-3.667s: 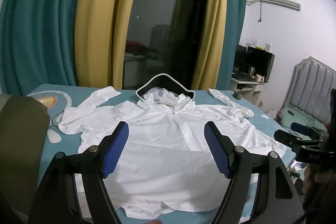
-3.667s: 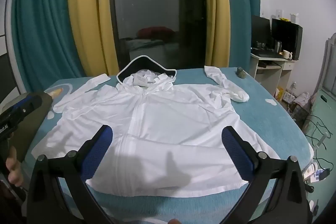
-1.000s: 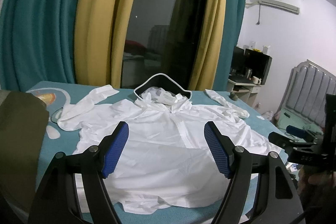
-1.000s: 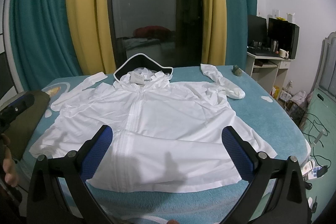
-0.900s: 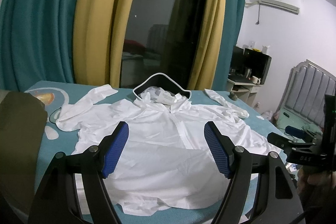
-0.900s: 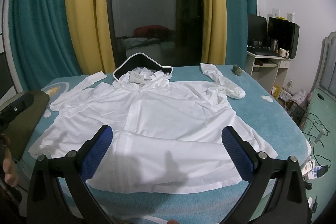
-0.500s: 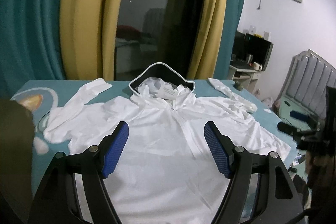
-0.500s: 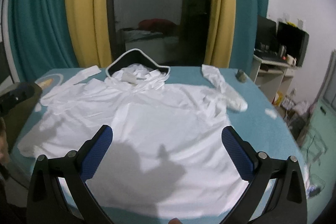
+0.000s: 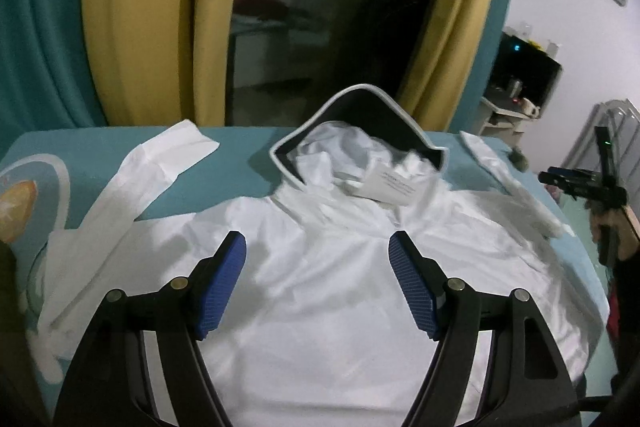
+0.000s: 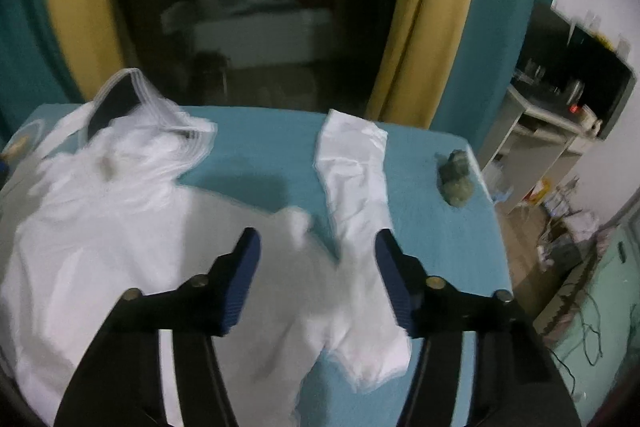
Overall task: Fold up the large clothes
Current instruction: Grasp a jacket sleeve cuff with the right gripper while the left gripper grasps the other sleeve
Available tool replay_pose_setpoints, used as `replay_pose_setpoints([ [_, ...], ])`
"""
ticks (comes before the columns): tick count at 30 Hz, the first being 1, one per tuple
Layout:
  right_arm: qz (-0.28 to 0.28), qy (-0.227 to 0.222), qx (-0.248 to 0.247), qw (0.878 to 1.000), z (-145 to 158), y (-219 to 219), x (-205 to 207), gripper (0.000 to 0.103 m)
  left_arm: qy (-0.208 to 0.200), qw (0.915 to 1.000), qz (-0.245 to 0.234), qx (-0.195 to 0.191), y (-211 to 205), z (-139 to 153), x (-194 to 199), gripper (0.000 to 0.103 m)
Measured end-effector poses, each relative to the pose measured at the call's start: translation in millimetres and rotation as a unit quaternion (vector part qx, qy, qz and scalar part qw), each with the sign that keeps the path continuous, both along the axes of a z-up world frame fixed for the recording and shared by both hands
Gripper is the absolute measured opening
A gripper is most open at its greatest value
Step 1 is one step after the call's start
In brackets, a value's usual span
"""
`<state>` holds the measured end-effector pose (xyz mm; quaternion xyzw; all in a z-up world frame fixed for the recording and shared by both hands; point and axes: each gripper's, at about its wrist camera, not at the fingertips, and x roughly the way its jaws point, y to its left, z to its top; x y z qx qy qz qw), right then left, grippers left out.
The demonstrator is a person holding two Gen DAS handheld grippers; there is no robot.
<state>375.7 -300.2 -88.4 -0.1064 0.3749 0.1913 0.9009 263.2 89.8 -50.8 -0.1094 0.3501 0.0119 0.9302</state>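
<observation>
Left wrist view: the left gripper [image 9: 316,247] hovers, jaws spread and empty, over the white hooded zip jacket [image 9: 340,291] lying flat on the teal table [image 9: 240,171]. Right wrist view: the right gripper [image 10: 318,241], spread and empty, straddles the jacket's right sleeve [image 10: 356,187]; pinch a single layer near the cuff.

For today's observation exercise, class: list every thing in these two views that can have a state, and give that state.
White hooded zip jacket: spread flat, front up, unfolded.
Its dark-lined hood: open, lying flat.
Sleeve on the jacket's right-hand side: laid out on the teal table cover.
Left gripper: open, empty, above the jacket.
Right gripper: open, empty, over that sleeve.
Yellow and teal curtains: drawn apart.
</observation>
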Motion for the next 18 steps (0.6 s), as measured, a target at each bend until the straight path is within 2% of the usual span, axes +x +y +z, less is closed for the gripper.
replay_pose_setpoints([
  [2,-0.005,0.029,0.005,1.000,-18.6,-1.8,39.4,0.057,0.008,0.9999,0.009,0.000,6.8,-8.5,11.4,0.077],
  [6,-0.013,0.088,0.014,0.996,-52.0,-3.9,93.0,0.057,0.019,0.9994,0.027,0.000,19.0,-20.7,24.3,0.077],
  [7,-0.012,0.093,0.011,0.996,-58.3,-3.4,101.4,0.057,0.023,0.9993,0.031,0.000,22.3,-23.1,26.0,0.077],
  [8,-0.003,0.077,0.010,0.997,-57.3,-1.3,103.0,0.055,0.025,0.9991,0.035,-0.002,25.9,-25.3,27.4,0.077],
  [9,0.005,0.072,0.001,0.997,-54.8,2.2,104.5,0.035,0.027,0.9989,0.037,-0.003,28.7,-27.2,29.2,0.077],
  [10,0.006,0.074,0.004,0.997,-49.8,2.8,105.8,0.004,0.029,0.9988,0.040,-0.004,32.1,-29.4,30.3,0.077],
  [14,-0.001,0.022,0.008,1.000,-7.1,9.7,90.5,0.004,0.023,0.9990,0.037,-0.009,38.5,-28.3,27.3,0.077],
  [18,0.014,-0.069,0.008,0.997,70.4,34.0,40.6,0.004,0.004,0.9997,0.022,-0.006,38.3,-14.8,17.7,0.077],
])
